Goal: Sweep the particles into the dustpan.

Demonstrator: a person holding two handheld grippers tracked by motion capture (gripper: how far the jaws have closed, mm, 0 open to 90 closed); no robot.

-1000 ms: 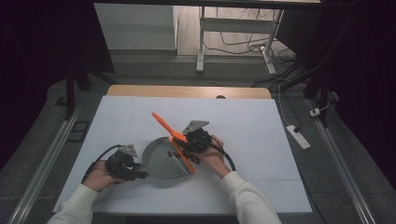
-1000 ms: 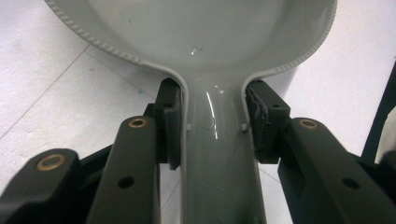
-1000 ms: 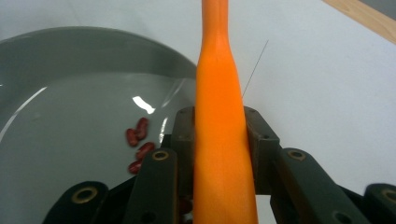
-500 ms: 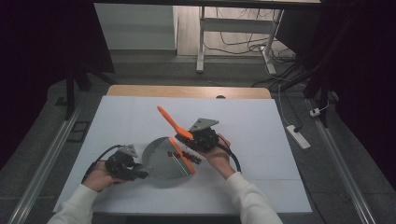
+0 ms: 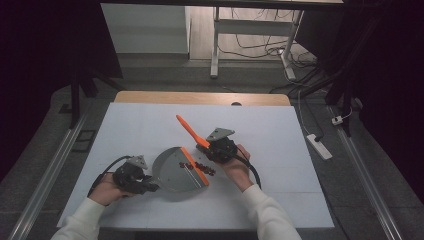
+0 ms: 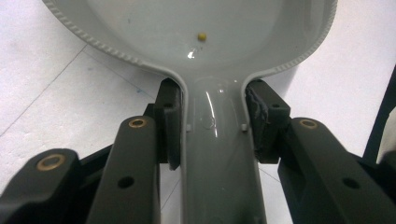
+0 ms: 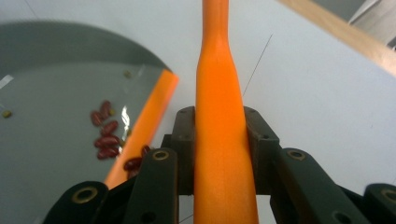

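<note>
Two claws going at once here. The left claw [image 5: 150, 187] is pinching the handle of one grey dustpan [image 5: 172, 172], pads [image 6: 170, 126] pressing on both sides of the handle right where it widens into the pan. The dustpan is lying flat on the white worktop [image 5: 280, 140], a bit left of centre toward the near edge, with an orange lip [image 5: 195, 166] running along its open edge.

The right claw [image 5: 207, 146] is clamping one orange brush handle [image 5: 189, 128], which is sticking up and away at an angle toward the far left. In the right gripper view the handle [image 7: 219, 116] is sitting squeezed between both pads, filling the gap completely.

Beans [image 5: 200, 167]: a little cluster of dark red ones is sitting right at the orange lip, some just inside the pan, a few on the lip side. In the right gripper view I'm counting roughly nine or ten [image 7: 108, 135], but they're overlapping so don't hold me to it. There's also one tiny yellowish speck [image 6: 201, 36] lying in the pan near the handle end.

No brand, label or writing that I can read anywhere on the pan, the handle or the claws.
</note>
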